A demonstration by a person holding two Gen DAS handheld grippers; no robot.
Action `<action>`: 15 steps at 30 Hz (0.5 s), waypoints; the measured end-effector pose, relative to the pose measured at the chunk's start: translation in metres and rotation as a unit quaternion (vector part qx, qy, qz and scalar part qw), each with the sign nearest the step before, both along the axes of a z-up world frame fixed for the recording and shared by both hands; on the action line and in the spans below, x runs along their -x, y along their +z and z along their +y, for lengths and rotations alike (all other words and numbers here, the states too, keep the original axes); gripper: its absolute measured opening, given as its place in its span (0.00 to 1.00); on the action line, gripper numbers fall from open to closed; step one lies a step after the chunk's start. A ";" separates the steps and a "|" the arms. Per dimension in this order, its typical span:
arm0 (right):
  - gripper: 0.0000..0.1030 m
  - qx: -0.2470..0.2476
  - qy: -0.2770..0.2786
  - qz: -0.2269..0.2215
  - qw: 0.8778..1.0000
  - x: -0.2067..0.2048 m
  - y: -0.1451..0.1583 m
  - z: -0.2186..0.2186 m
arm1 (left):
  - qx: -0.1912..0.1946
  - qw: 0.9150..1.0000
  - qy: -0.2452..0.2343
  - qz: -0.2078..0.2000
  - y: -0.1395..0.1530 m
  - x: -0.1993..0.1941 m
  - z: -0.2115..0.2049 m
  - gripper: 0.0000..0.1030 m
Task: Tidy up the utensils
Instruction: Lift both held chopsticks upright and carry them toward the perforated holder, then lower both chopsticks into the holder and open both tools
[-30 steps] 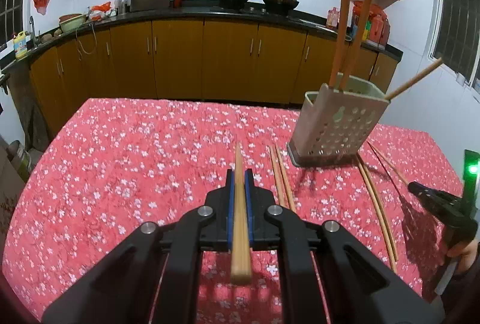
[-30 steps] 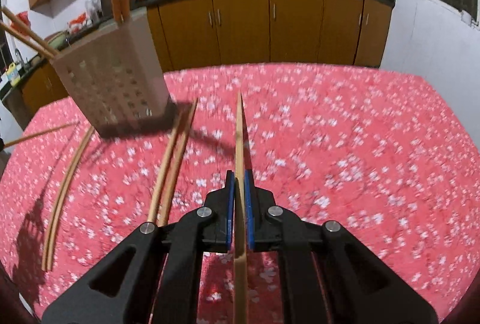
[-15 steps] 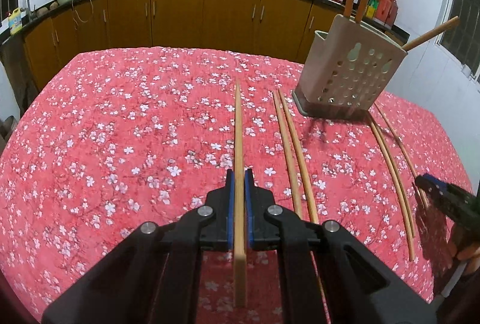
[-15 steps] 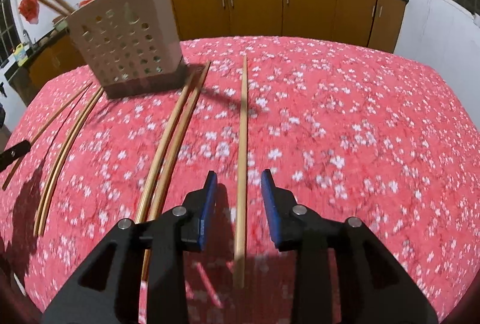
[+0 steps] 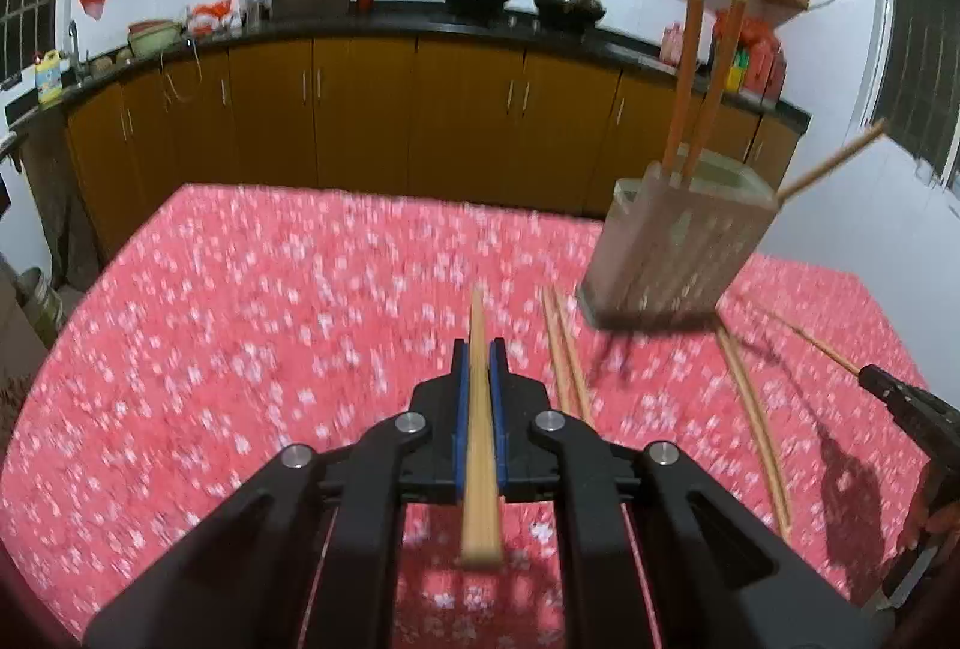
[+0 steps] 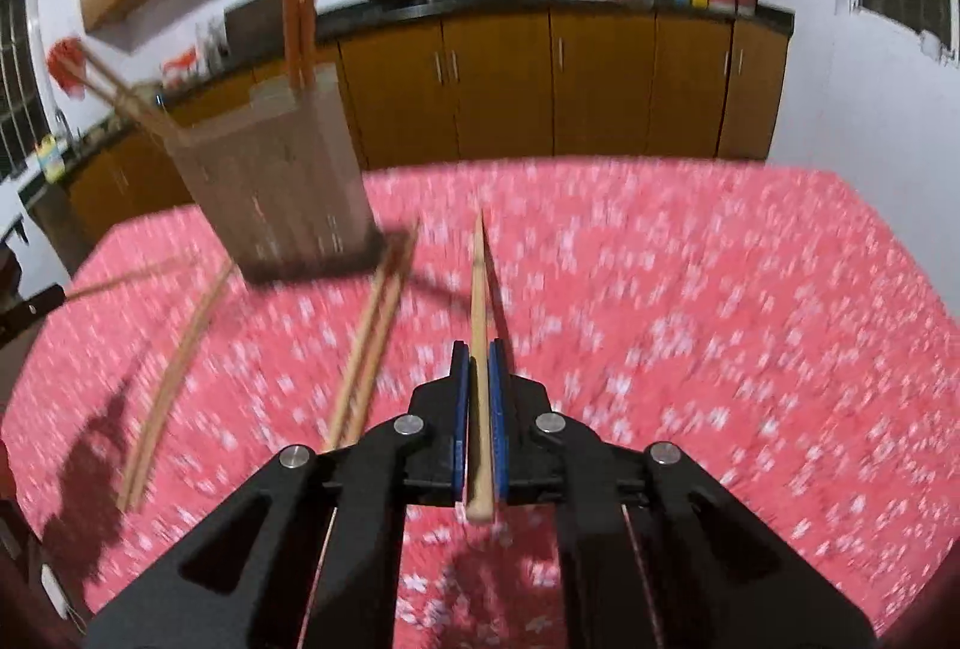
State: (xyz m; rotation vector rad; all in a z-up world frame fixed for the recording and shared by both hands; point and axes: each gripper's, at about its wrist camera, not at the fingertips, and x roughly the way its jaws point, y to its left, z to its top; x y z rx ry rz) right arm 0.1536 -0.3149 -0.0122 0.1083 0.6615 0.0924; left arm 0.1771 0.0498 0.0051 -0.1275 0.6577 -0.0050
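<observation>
Both grippers pinch one chopstick each: left gripper (image 5: 478, 370) has chopstick (image 5: 478, 427) running lengthwise between pads, butt sticking out behind. Right gripper (image 6: 478, 370), same grip on its chopstick (image 6: 478, 349). Risk: thin sticks pivot or slip, tips miss the holder (image 5: 678, 253) rim near the table's (image 5: 240, 319) far right corner, or tip it. Loose pairs lie beside it.

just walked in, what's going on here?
A person is sorting chopsticks into the holder on the red tablecloth. The left hand-held gripper is shut on a chopstick, and the right hand-held gripper is shut on another one, both lifted. The holder already has a few chopsticks standing in it. Two pairs lie loose on the cloth beside it.
</observation>
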 end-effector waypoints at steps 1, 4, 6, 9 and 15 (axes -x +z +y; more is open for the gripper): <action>0.07 -0.002 -0.002 -0.015 1.000 0.002 0.010 -0.001 | 0.001 1.000 0.000 -0.009 0.007 0.001 0.000 0.08; 0.07 -0.005 -0.007 -0.051 0.999 0.004 0.032 -0.002 | 0.003 0.999 0.000 -0.036 0.026 0.005 0.001 0.08; 0.07 -0.005 -0.011 -0.070 0.997 0.004 0.042 -0.001 | 0.005 0.999 -0.001 -0.051 0.037 0.008 0.002 0.08; 0.07 -0.007 -0.017 -0.094 0.995 0.006 0.054 -0.003 | 0.008 0.998 -0.004 -0.070 0.051 0.011 0.001 0.08; 0.07 -0.009 -0.025 -0.113 0.993 0.010 0.067 -0.005 | 0.008 0.996 -0.012 -0.092 0.069 0.016 -0.001 0.08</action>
